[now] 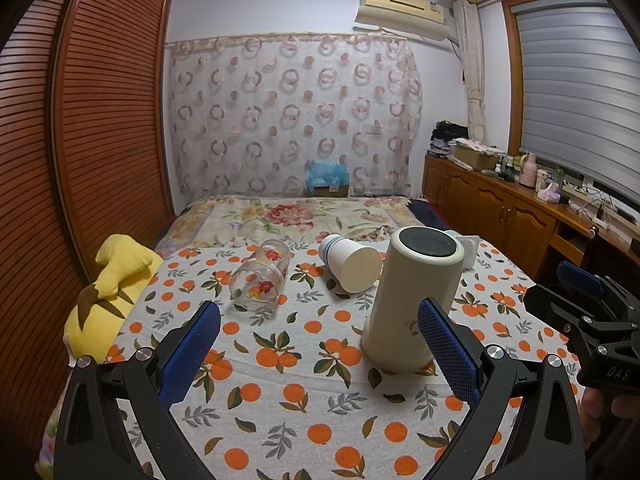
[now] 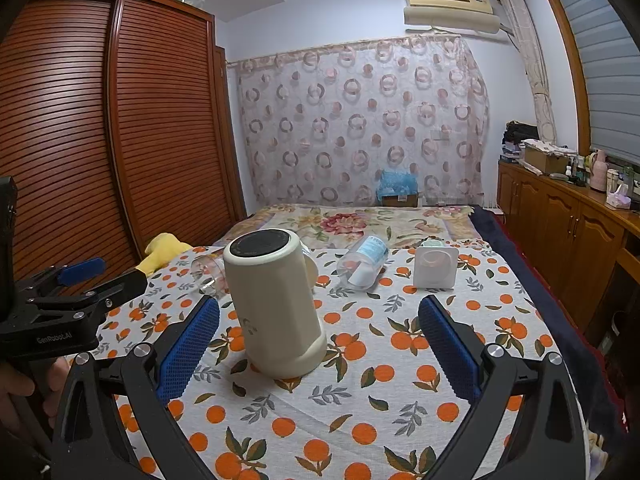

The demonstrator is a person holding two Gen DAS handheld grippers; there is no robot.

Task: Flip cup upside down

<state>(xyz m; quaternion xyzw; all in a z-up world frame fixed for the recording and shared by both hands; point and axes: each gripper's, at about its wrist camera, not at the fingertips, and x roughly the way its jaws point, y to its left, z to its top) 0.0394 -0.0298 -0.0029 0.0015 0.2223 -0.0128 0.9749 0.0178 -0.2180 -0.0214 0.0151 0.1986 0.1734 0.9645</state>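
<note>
A tall cream cup (image 1: 412, 300) with a dark round end on top stands on the orange-print cloth (image 1: 280, 400); it also shows in the right wrist view (image 2: 272, 308). My left gripper (image 1: 320, 344) is open and empty, its right finger (image 1: 448, 348) just in front of the cup. My right gripper (image 2: 318, 344) is open and empty, with the cup between and a little beyond its fingers, nearer the left finger (image 2: 188, 348). Each gripper shows at the edge of the other's view, the right one (image 1: 592, 320) and the left one (image 2: 60, 300).
A clear glass with red flowers (image 1: 260, 276) lies on its side. A white paper cup (image 1: 352, 264) lies on its side behind the cream cup. A clear bottle (image 2: 362, 264) lies down and a white square object (image 2: 436, 266) stands at the back. A yellow plush (image 1: 108, 292) sits at the left edge.
</note>
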